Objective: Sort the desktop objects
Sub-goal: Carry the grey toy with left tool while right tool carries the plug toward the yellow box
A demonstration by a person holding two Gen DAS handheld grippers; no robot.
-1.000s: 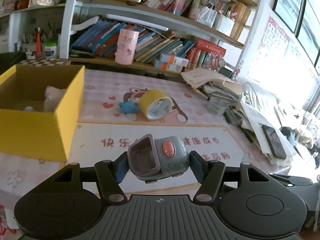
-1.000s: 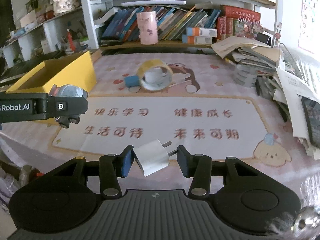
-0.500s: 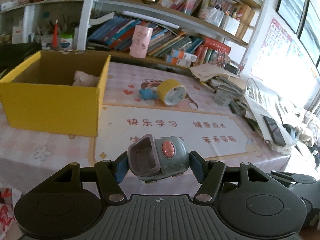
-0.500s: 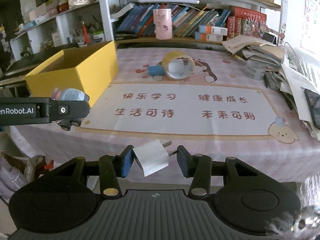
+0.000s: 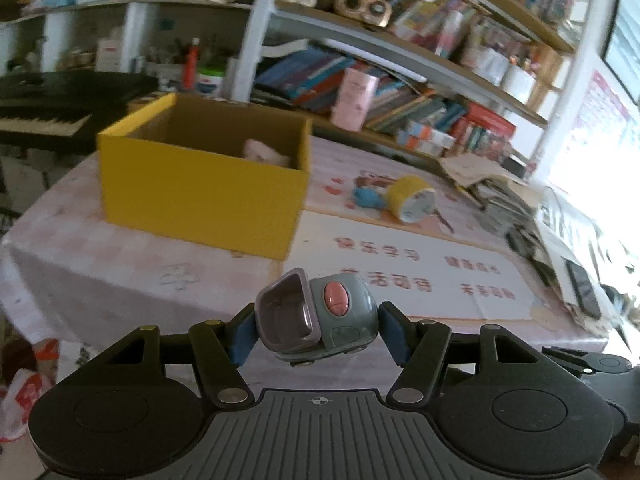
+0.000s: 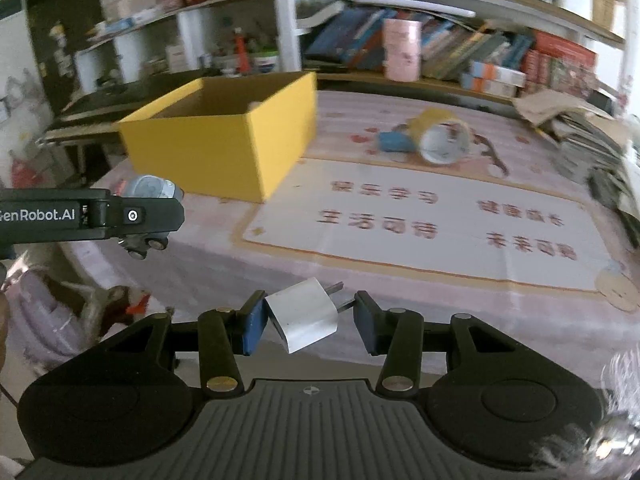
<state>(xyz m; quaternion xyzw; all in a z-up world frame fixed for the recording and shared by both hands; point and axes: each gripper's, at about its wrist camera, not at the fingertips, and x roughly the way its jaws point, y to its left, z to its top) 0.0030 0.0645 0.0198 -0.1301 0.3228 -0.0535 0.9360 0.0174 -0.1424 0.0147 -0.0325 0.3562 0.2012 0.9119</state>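
2 grippers, each loaded: left gripper [image 5: 316, 332] fingers pinching 1 grey toy car [image 5: 318, 318]; right gripper [image 6: 308, 322] fingers pinching 1 white charger plug [image 6: 306, 314]. On worktop [image 6: 400, 272]: 1 yellow box [image 5: 200, 188], 1 pink item inside; 1 tape roll [image 6: 442, 142] touching 1 blue object [image 6: 394, 141].

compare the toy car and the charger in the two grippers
The toy car is grey and rounded with a pink button; the charger is white, boxy, with metal prongs. The car fills the left gripper; the smaller charger sits skewed in the right gripper. Both are held off the table.
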